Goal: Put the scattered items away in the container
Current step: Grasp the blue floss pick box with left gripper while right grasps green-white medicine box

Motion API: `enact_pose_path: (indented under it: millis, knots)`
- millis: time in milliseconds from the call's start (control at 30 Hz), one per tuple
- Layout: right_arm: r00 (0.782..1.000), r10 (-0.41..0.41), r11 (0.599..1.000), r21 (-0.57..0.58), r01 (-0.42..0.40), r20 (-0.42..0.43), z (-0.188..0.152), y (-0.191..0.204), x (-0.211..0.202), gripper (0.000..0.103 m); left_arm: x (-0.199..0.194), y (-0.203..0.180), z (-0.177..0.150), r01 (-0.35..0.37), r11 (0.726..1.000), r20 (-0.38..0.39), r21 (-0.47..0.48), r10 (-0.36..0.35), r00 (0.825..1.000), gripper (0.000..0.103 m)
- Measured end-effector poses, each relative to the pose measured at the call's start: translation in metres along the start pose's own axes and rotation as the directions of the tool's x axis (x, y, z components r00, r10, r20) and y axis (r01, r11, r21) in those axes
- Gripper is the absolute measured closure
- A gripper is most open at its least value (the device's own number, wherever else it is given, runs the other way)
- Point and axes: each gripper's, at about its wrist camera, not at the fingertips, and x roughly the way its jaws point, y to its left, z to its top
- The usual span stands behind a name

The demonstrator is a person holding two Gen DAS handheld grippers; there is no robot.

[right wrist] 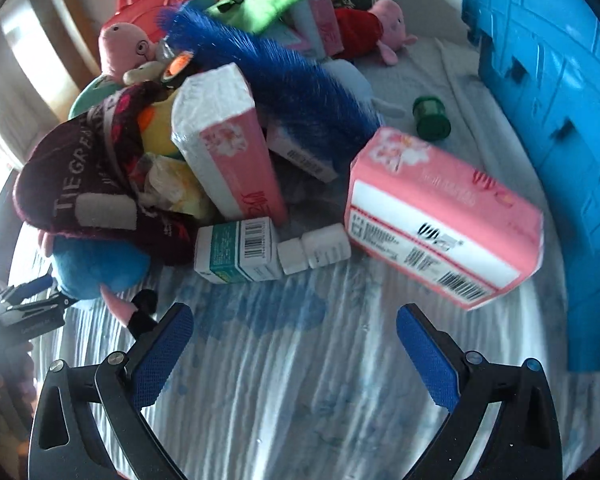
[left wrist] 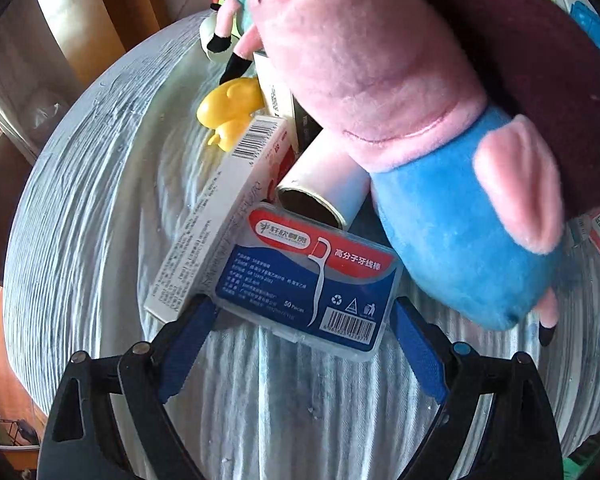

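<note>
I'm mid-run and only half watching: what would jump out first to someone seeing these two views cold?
In the left view, a pink pig plush in blue fills the upper right, leaning over a floss box lying between the open left gripper tips. In the right view, a heaped pile with a blue brush on top, and a blue crate at right.

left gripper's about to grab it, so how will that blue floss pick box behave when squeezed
The floss pick box looks like rigid clear plastic, so probably stiff and light. Its glossy faces may slip against the pads. It rests tilted on a long carton, so a nudge could slide it off.
</note>
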Motion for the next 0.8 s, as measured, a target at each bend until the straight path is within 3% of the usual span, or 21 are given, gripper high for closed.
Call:
enact_pose_path:
  millis: [233,500,567,633,800]
  knots:
    - [1.0,-0.005,0.999,0.039,0.004,0.023,0.002,0.02,0.022,0.0,0.012,0.002,0.002,0.005,0.997,0.034,0.081,-0.007,0.999,0.012]
    - [0.994,-0.077,0.996,-0.028,0.079,0.076,0.01,0.044,0.046,0.003,0.018,0.003,0.009,0.022,0.998,0.059,0.062,-0.026,0.998,0.006]
    - [0.993,-0.088,0.995,-0.036,0.091,0.073,0.011,0.046,0.053,0.01,0.02,0.004,0.008,0.032,0.998,0.065,0.057,-0.036,0.997,0.005]
    - [0.994,-0.081,0.996,-0.042,0.084,0.066,0.011,0.049,0.058,0.042,0.02,0.003,0.005,0.032,0.998,0.08,0.06,-0.037,0.996,0.005]
    - [0.993,-0.103,0.991,-0.077,0.108,0.064,0.007,0.062,0.059,0.042,0.015,0.001,-0.005,0.025,0.998,0.094,0.06,-0.031,0.995,0.005]
